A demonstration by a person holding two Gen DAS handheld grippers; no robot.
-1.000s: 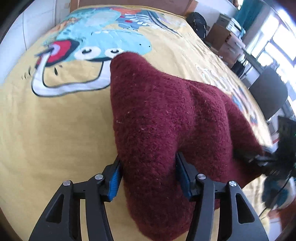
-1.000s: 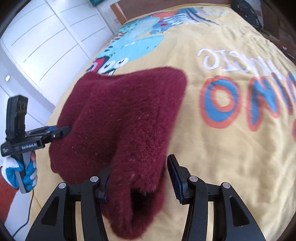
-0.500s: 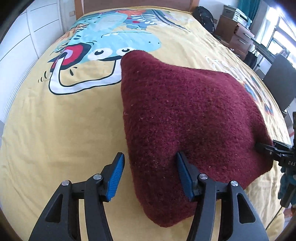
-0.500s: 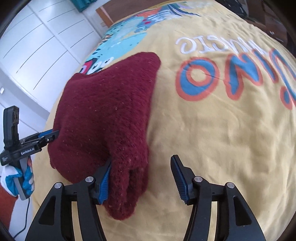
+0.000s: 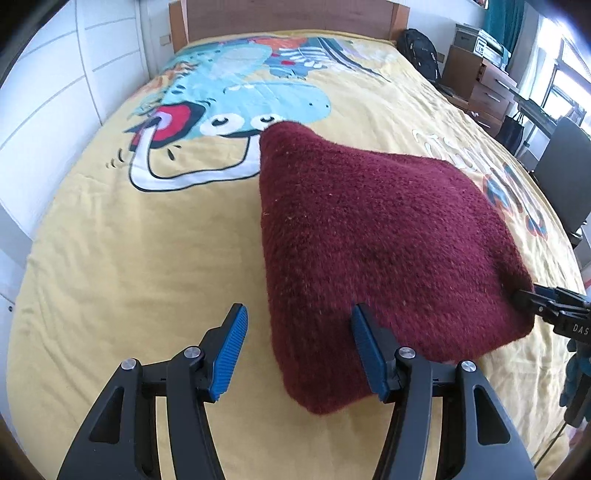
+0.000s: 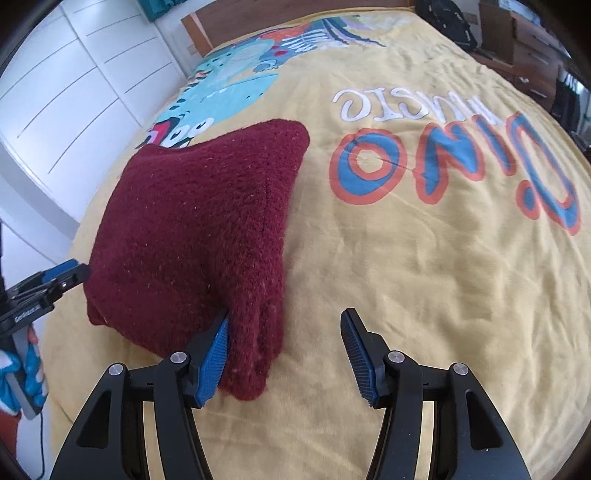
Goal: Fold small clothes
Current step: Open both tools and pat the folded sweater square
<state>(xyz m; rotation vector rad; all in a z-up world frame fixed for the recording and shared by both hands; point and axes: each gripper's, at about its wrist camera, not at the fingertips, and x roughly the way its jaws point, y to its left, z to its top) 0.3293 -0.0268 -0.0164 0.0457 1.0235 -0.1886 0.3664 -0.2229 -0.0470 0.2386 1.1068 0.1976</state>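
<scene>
A folded dark red knitted garment [image 5: 376, 236] lies flat on the yellow bedspread [image 5: 129, 258]. My left gripper [image 5: 299, 350] is open at its near left corner, right finger beside the cloth edge, holding nothing. In the right wrist view the garment [image 6: 199, 229] lies left of centre. My right gripper [image 6: 284, 350] is open at its near right corner, left finger against the cloth, holding nothing. Each gripper shows at the edge of the other's view: the right one [image 5: 546, 302], the left one [image 6: 48, 284].
The bedspread bears a blue dinosaur print [image 5: 236, 103] and "DINO" lettering [image 6: 443, 158]. White wardrobe doors [image 6: 66, 92] stand left of the bed. A wooden headboard [image 5: 288, 14], a dresser [image 5: 480, 81] and a dark chair [image 5: 565, 170] stand beyond it.
Both grippers have opened and let go of the garment, then drawn back. The garment has dropped from a raised bunch to lie flat on the bed.
</scene>
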